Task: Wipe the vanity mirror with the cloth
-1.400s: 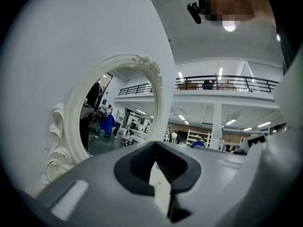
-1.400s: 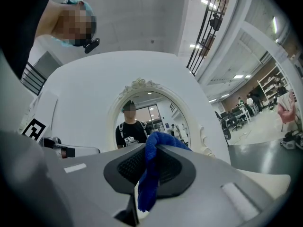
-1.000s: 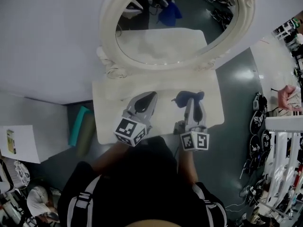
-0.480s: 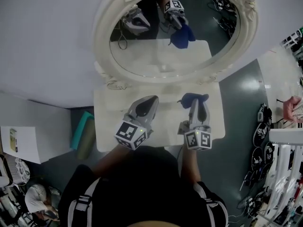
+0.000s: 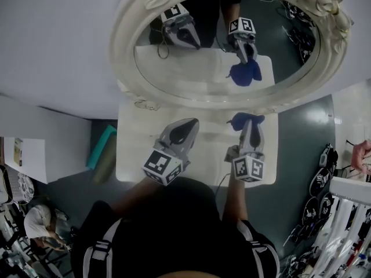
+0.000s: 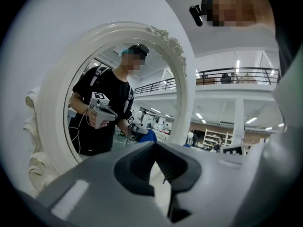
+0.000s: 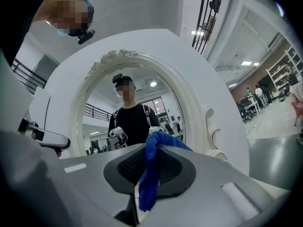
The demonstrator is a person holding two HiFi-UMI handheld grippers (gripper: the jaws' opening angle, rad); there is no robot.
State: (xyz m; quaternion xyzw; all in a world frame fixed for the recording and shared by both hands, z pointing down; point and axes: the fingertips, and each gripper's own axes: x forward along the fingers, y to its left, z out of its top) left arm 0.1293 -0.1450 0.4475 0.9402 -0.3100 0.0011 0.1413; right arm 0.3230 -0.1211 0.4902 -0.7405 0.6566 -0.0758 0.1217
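Obs: right gripper (image 5: 250,126) has its jaws clamped on the blue cloth (image 5: 245,119); a fold hangs down between the pads in the right gripper view (image 7: 150,174). Left gripper (image 5: 184,126) has its jaws closed together with nothing between them.

Change over the last second: the vanity mirror (image 5: 191,68) now fills far more of the head view, and both grippers and the cloth have come into sight as reflections in its glass, where a second ago only the table (image 5: 136,149) showed there. Right gripper has drifted slightly along the foot of the mirror; left has hardly moved.

Position: cloth sits just in front of the mirror's lower frame, over the table, not touching the glass. Left gripper is beside it, equally short of the frame.

Reading: I take this as the approach, lined up square to the mirror, with no wiping begun. Next I'd need to lift the cloth above the lower frame and press it flat on the glass; the loose fold could snag on the ornate rim
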